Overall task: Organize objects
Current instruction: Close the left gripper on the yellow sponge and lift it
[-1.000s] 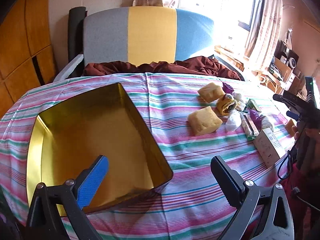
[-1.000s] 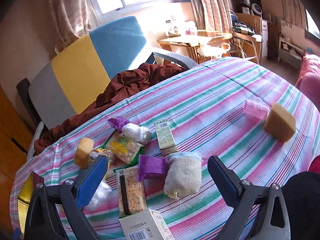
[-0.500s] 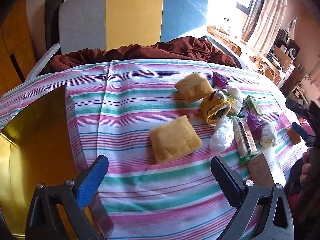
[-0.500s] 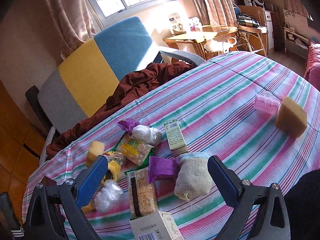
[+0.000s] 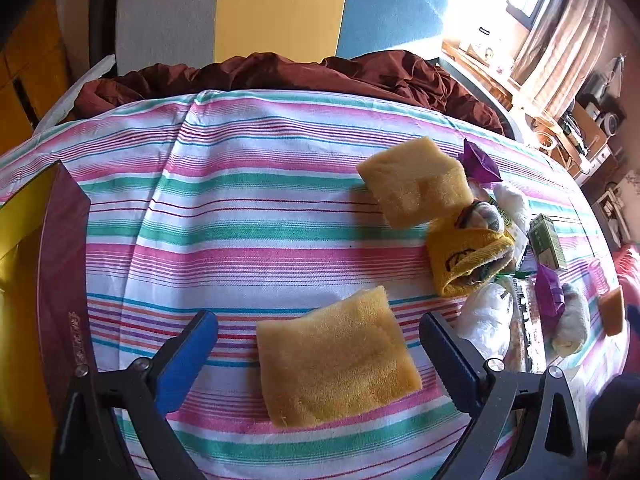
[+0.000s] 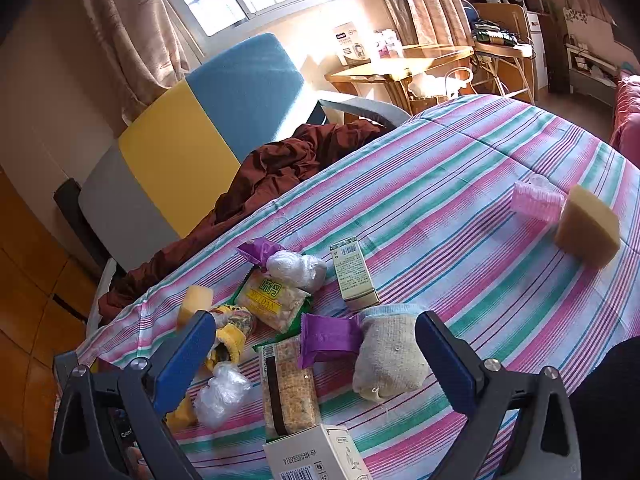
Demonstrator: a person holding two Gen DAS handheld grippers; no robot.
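Hovering over the striped cloth [image 5: 248,216], the left gripper [image 5: 318,338] gaped wide around a yellow sponge [image 5: 336,356], untouched, with the tin [image 5: 60,264] at far left. Seen from the right wrist, the right gripper [image 6: 310,338] stood wide above a sock [image 6: 388,354] and purple packet [image 6: 326,336], holding nothing.

- My left black two-finger gripper with blue pads [image 5: 318,338] has its jaws spread wide, held low and angled downward, gripping nothing.
- My right black two-finger gripper with blue pads [image 6: 310,338] is likewise spread wide, tilted forward, with nothing clamped.
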